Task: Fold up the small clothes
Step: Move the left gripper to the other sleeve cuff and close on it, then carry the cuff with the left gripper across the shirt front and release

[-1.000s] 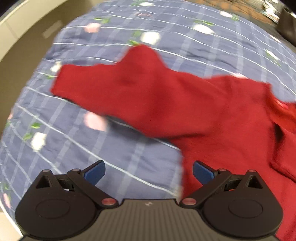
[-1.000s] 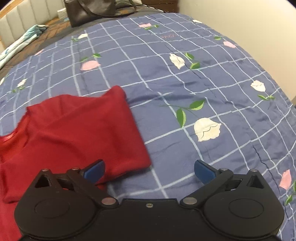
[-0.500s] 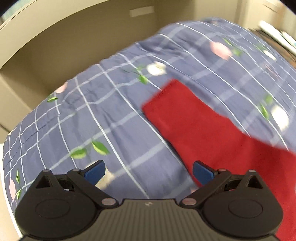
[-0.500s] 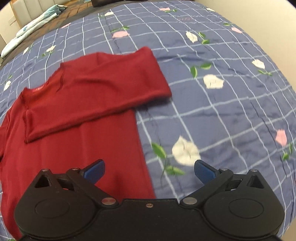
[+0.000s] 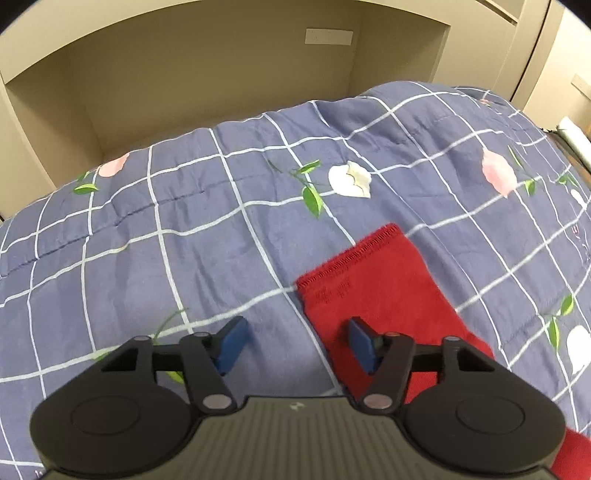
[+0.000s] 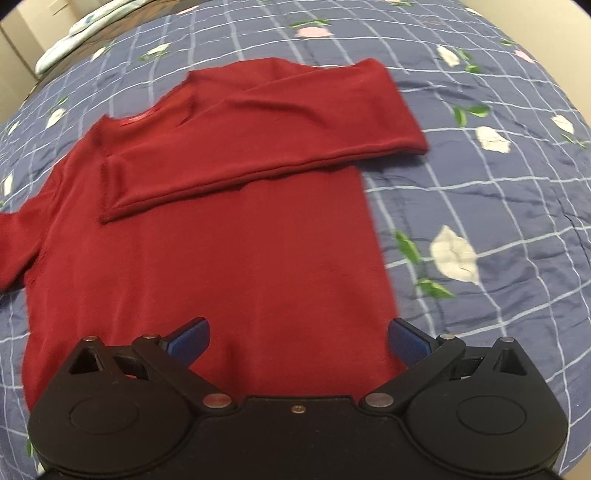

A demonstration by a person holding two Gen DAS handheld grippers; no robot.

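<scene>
A dark red long-sleeved sweater (image 6: 221, 251) lies flat on the blue flowered bedspread (image 6: 498, 206). One sleeve (image 6: 266, 125) is folded across its chest, the cuff pointing right. The other sleeve's cuff (image 5: 373, 280) shows in the left wrist view, stretched out on the spread. My left gripper (image 5: 297, 341) hovers open just behind that cuff; its right blue pad is over the sleeve, its left pad over bare bedspread. My right gripper (image 6: 297, 341) is open above the sweater's lower hem, near its right bottom corner, with nothing held.
Beyond the bed's edge in the left wrist view stands a beige wall with a recessed alcove (image 5: 207, 74). A pale folded cloth (image 6: 85, 33) lies at the far top left of the right wrist view.
My left gripper swung along the outstretched sleeve to its cuff and its jaws narrowed somewhat. My right gripper drew back from the folded sleeve to the sweater's hem.
</scene>
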